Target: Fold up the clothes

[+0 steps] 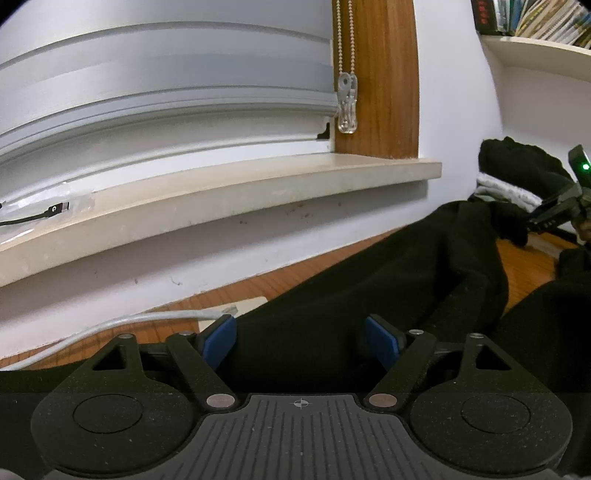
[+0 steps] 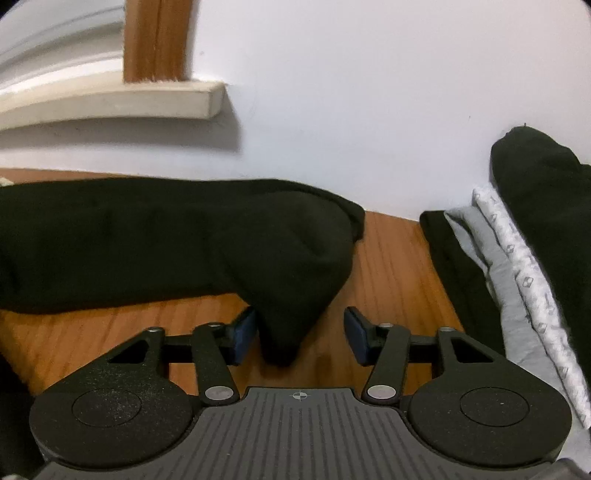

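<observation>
A long black garment (image 2: 147,240) lies stretched along the wall on the wooden surface (image 2: 391,258). One end of it droops forward to a point between the fingers of my right gripper (image 2: 299,332). The left blue pad (image 2: 242,334) is at the cloth's edge and the right pad stands clear of it, so the jaws are open. In the left wrist view the same black garment (image 1: 369,280) fills the gap of my left gripper (image 1: 301,341). Its blue pads are spread wide and do not visibly pinch the cloth. The right gripper's body (image 1: 554,214) shows at the far right edge.
A stack of folded clothes (image 2: 517,258), black, grey and patterned white, leans by the wall at the right. A white cable (image 1: 129,321) runs over the wood at the left. A window sill (image 1: 221,192) juts out above. A shelf with books (image 1: 535,22) is at the upper right.
</observation>
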The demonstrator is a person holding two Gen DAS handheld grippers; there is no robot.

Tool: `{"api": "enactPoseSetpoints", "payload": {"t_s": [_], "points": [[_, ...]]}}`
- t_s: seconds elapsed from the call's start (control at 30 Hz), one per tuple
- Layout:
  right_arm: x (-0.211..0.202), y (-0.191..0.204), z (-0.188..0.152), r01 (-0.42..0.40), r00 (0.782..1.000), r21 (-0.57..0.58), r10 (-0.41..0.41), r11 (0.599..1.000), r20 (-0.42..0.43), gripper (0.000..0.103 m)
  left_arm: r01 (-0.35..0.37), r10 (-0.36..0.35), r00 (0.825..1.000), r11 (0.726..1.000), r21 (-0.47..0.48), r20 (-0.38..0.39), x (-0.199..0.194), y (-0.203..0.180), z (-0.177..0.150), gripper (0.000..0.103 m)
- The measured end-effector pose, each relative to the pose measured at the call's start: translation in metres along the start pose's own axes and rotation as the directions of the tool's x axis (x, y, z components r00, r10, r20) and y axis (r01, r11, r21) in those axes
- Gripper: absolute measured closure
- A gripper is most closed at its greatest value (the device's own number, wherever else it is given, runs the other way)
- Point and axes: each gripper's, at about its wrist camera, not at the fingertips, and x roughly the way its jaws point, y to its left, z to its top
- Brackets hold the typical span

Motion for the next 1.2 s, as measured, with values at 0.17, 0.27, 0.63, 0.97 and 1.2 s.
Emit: {"api": "enactPoseSetpoints", "payload": {"t_s": [0.17,0.27,0.63,0.97,1.2], "points": [[-0.021,-0.005,0.013,0.136,0.986,-0.073,-0.128,0.988,0.11,0.097,0.001,-0.001,1.0,1.0,-0.009,-0.002,0.001,0.001,0.0,0.023],[-0.049,-0.008,0.019,0.357,0.896,-0.076,-0.319,0.931,0.309,0.097,0.002,-0.002,1.0,1.0,-0.01,-0.006,0.002,0.002,0.001,0.022],[-0.054,-0.059,-0.036,0.245,0.964,0.072,-0.251,0.967,0.085,0.076,0.003,-0.003,1.0,1.0,-0.019,-0.013,0.002,0.004,0.0,0.022],[-0.024,-0.095,-0.051,0.117,0.991,0.248,-0.128,0.962,0.028,0.06,0.0,-0.001,1.0,0.999,-0.044,-0.023,0.004,0.008,0.0,0.022],[0.008,-0.096,-0.023,0.054,0.997,0.187,-0.065,0.981,0.052,0.1,0.013,-0.014,1.0,0.998,-0.062,-0.013,0.003,0.012,-0.001,0.022]]}}
